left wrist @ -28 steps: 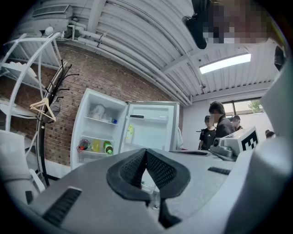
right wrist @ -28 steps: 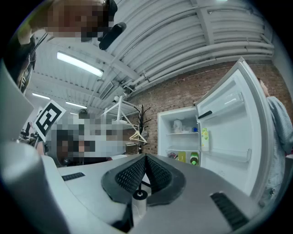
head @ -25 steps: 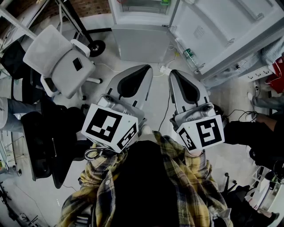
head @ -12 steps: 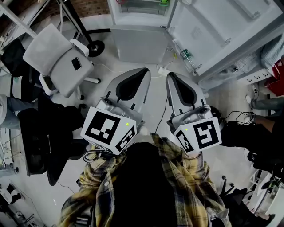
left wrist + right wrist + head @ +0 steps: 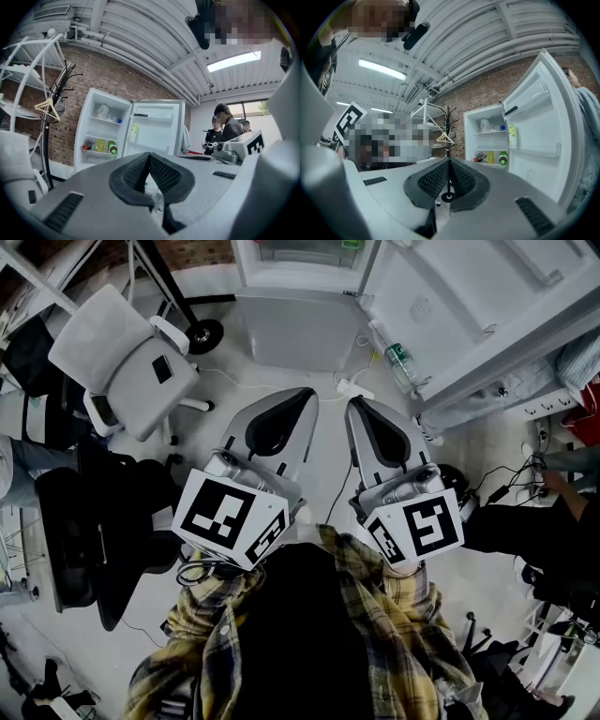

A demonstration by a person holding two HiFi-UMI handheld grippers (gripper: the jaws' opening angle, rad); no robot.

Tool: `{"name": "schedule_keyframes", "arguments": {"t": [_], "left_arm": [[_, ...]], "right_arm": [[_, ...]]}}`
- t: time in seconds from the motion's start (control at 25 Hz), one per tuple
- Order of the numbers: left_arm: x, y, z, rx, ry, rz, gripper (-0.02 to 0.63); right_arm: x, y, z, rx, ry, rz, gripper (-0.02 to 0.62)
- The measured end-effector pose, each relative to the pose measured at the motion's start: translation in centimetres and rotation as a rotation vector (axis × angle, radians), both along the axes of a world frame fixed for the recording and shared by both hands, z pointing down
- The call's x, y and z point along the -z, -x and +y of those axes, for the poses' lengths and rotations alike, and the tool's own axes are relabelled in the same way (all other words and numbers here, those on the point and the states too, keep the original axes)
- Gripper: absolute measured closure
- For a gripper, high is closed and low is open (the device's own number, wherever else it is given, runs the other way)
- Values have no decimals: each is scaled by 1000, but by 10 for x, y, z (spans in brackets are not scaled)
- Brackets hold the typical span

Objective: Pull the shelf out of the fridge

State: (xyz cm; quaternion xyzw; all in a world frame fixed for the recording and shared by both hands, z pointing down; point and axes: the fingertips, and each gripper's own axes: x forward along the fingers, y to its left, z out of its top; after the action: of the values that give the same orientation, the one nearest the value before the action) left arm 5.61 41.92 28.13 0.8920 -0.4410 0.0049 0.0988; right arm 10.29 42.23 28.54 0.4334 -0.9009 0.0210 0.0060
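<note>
L tool [image 5: 149, 157]: jaws fully together, black ribbed pads meet at the tips. Nothing between them, touching nothing.
R tool [image 5: 449, 161]: same, pads tip to tip, empty.
Both are held side by side at about level, close in front of the person's yellow-black plaid shirt [image 5: 375, 615], noses toward the tall white fridge [image 5: 300, 257].

Room: the fridge's white door [image 5: 469, 296] is swung wide to the right, its edge to the right of the R tool's line. A white swivel office chair [image 5: 127, 362] sits left of the L tool, apart from it. The pale grey floor [image 5: 469, 446] between tools and fridge is mostly bare, w/ a white power strip [image 5: 349, 387] and its cable just ahead of the tips. A black coat stand w/ a wooden hanger [image 5: 51, 108] is left of the fridge.

Task item: thin white shelves [image 5: 104, 119] are seated inside the fridge cavity, upper one above a lower one carrying coloured bottles [image 5: 101, 146]. Well apart from both tools, straight ahead. No contact.
</note>
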Motion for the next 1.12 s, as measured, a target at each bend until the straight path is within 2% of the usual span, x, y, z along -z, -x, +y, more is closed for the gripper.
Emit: {"name": "schedule_keyframes", "arguments": {"t": [0.2,0.48,0.8,1.12], "left_arm": [[-5,4,-27,-13,7,10,603],[-4,18,-93,-30,5,21,603],[0,56,-167,-35,-1,21,603],[-6,89,-218,-32,14,23,603]], "right_arm": [[-7,5,-26,-12,12,11,577],[-6,24,-89,-14,9,25,577],[-3,60,-165,-23,9,30,577],[-7,89,-218,-33,28,30,578]]}}
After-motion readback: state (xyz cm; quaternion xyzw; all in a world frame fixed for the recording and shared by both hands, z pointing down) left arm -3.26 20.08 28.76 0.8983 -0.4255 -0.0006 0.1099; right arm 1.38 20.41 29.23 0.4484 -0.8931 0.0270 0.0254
